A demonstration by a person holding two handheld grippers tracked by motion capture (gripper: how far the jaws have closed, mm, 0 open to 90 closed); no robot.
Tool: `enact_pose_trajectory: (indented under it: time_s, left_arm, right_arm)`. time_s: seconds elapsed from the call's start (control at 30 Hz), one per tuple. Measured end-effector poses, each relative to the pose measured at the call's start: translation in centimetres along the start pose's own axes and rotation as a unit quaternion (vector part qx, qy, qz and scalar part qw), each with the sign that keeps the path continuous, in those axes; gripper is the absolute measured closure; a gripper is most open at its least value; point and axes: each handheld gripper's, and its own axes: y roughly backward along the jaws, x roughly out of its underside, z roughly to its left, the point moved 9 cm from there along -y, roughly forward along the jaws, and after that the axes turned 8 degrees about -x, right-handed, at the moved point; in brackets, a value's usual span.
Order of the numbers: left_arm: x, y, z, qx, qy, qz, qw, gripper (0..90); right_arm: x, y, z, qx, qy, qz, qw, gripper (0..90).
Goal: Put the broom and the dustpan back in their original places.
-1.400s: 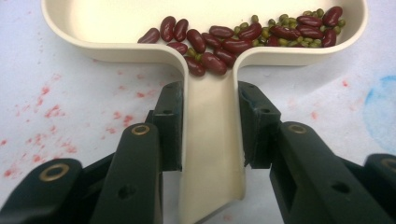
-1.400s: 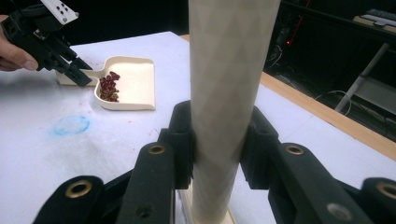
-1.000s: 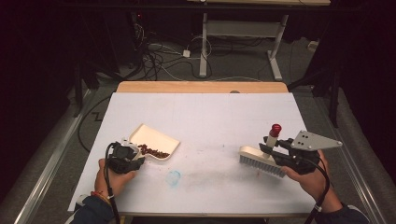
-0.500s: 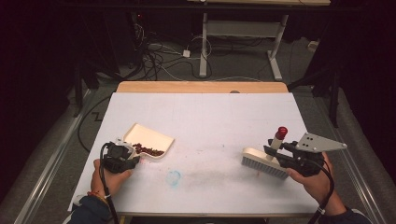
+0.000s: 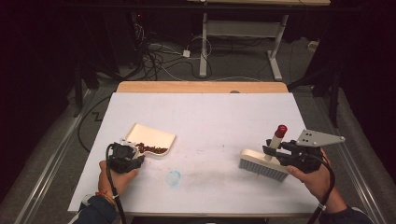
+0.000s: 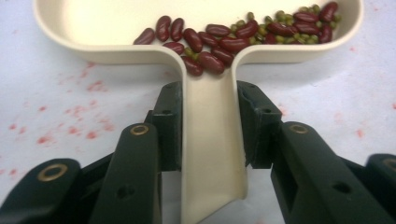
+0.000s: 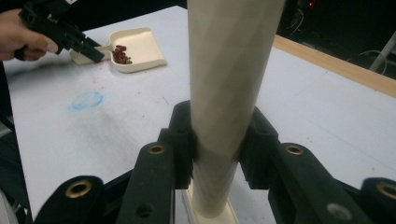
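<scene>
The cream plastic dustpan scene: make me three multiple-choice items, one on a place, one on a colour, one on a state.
1. Where do the beans lie in the cream plastic dustpan?
A. along its open front edge
B. at the back wall by the handle
C. beside it on the table

2. What colour is the tip of the white brush's handle?
A. red
B. blue
C. green

3. How is the left gripper?
A. open above the pan
B. shut on nothing
C. shut on the dustpan's handle

Key: 1 B, the dark red and small green beans crowd where the handle joins. 2 A, the high view shows a red cap. 3 C, both pads press the handle's sides.
</scene>
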Motion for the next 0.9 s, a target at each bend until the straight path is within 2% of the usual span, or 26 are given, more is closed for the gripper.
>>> enact_pose_trajectory:
  time_s: [0.13,0.3,0.43,0.6,0.63,0.73,0.83,0.87,0.9]
  left_arm:
    - [0.2,0.2,-1.4,0.020,0.004,-0.001,0.9998,56.1]
    - [0.6,0.5,-2.6,0.029,-0.019,-0.005,0.9994,49.6]
    - [0.8,0.8,-3.4,0.039,-0.042,-0.010,0.9983,44.7]
    - [1.0,1.2,-3.6,0.043,-0.079,-0.025,0.9956,39.3]
    - [1.1,1.3,-3.4,0.036,-0.084,-0.027,0.9955,38.4]
    - [0.9,1.6,-2.9,0.029,-0.094,-0.050,0.9939,32.9]
    - [0.8,2.0,-2.7,0.032,-0.110,-0.078,0.9903,31.3]
    - [0.8,2.1,-2.5,0.027,-0.113,-0.086,0.9895,28.8]
    - [0.7,2.3,-2.5,0.032,-0.113,-0.097,0.9883,25.9]
  right_arm:
    - [-0.4,-0.7,-1.1,-0.006,-0.014,0.010,0.9998,69.7]
    - [-1.5,-2.4,-3.6,0.006,-0.023,0.033,0.9992,66.2]
    - [-1.8,-4.3,-6.6,0.043,-0.039,0.056,0.9967,62.0]
    - [-1.0,-6.5,-9.8,0.077,-0.063,0.087,0.9912,58.2]
    - [-0.7,-6.9,-10.3,0.087,-0.070,0.093,0.9894,57.9]
    - [0.1,-7.9,-11.6,0.103,-0.091,0.101,0.9854,56.2]
    - [0.8,-9.0,-12.7,0.126,-0.095,0.119,0.9802,54.3]
    - [1.0,-9.3,-12.9,0.128,-0.098,0.120,0.9795,54.3]
    - [1.1,-9.6,-13.2,0.133,-0.106,0.117,0.9783,53.2]
